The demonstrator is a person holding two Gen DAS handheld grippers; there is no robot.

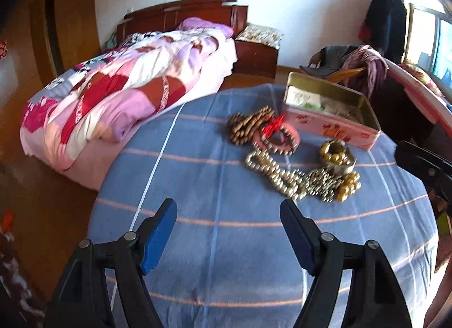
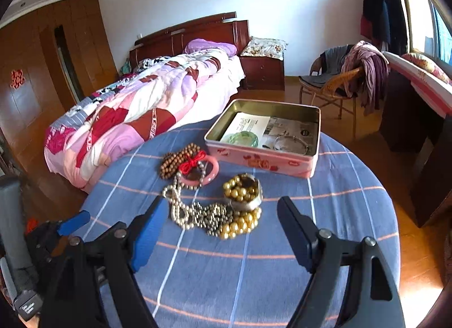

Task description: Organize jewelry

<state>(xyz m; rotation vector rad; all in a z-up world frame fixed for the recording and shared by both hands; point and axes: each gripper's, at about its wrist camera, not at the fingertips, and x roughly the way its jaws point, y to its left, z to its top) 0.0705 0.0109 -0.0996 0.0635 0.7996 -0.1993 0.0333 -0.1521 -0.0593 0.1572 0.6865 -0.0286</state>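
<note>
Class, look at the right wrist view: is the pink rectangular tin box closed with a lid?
No: the pink rectangular tin box stands open, showing papers, a green glass bangle and a silver wire bangle inside.

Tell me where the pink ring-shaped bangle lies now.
In the right wrist view, the pink ring-shaped bangle lies on the blue cloth, left of the pink metal tin, beside the brown wooden beads.

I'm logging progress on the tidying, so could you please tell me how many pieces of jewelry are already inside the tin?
2 visible in the pink tin: a green bangle at its front left, and a silver bangle at its front right, both lying on papers. Smaller pieces may be hidden.
</note>
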